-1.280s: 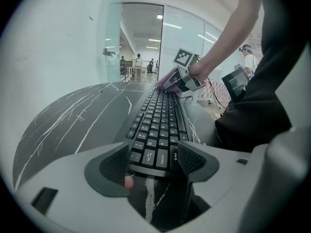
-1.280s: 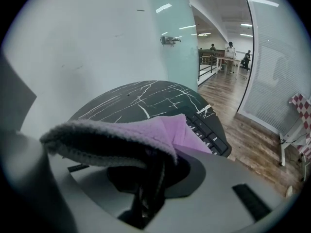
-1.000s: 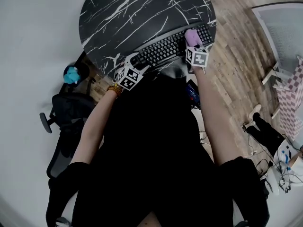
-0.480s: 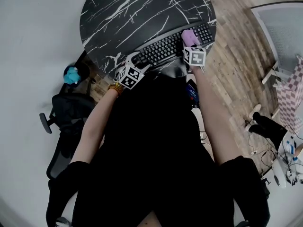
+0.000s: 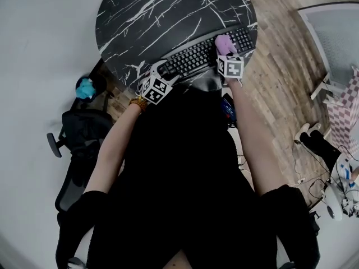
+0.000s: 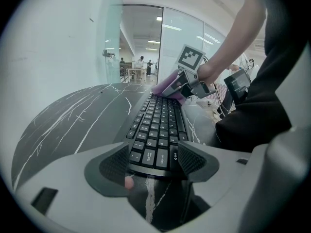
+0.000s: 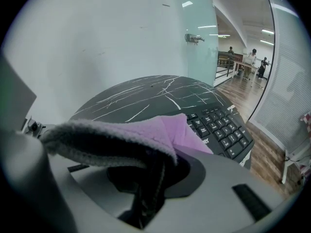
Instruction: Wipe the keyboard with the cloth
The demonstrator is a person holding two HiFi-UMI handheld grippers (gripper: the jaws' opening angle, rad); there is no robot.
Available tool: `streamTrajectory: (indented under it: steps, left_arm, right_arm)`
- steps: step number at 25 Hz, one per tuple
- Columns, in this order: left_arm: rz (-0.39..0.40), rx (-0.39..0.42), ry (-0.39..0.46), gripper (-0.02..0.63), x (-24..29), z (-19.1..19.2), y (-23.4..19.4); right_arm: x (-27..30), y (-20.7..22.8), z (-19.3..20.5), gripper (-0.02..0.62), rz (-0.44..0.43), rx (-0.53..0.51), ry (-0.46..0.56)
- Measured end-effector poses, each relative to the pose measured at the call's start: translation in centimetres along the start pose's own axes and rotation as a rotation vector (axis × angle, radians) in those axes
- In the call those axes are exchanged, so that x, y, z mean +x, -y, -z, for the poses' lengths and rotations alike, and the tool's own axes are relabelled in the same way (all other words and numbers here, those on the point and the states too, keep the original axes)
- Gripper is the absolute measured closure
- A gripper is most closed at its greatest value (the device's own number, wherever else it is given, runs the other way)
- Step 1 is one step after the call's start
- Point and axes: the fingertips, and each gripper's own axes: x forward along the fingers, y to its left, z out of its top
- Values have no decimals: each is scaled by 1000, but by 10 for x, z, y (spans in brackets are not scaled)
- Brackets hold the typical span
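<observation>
A black keyboard (image 5: 193, 58) lies at the near edge of the round black marble table (image 5: 157, 15). My left gripper (image 5: 162, 70) is shut on the keyboard's left end. In the left gripper view that end (image 6: 153, 154) sits between the two pads (image 6: 192, 160). My right gripper (image 5: 225, 52) is shut on a lilac cloth (image 5: 224, 43), which rests on the keys toward the keyboard's right end. In the right gripper view the cloth (image 7: 146, 132) drapes over the jaws and hides them, with the number keys (image 7: 223, 130) just beyond.
An office chair (image 5: 84, 133) and a blue object (image 5: 84, 88) stand left of the table. Wooden floor (image 5: 280, 66) lies to the right, with a white panel (image 5: 336, 32) and a person's feet (image 5: 317, 144). The table's far half carries nothing.
My right gripper and the cloth have slid slightly left along the keys. The left gripper has stayed on the keyboard's end.
</observation>
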Motion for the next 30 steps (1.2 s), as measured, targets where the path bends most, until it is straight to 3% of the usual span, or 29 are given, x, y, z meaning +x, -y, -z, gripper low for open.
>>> streamTrajectory:
  steps: [30]
  left_arm:
    - [15, 4, 19, 304, 0, 2, 0]
  right_arm:
    - [1, -38, 13, 519, -49, -78, -8]
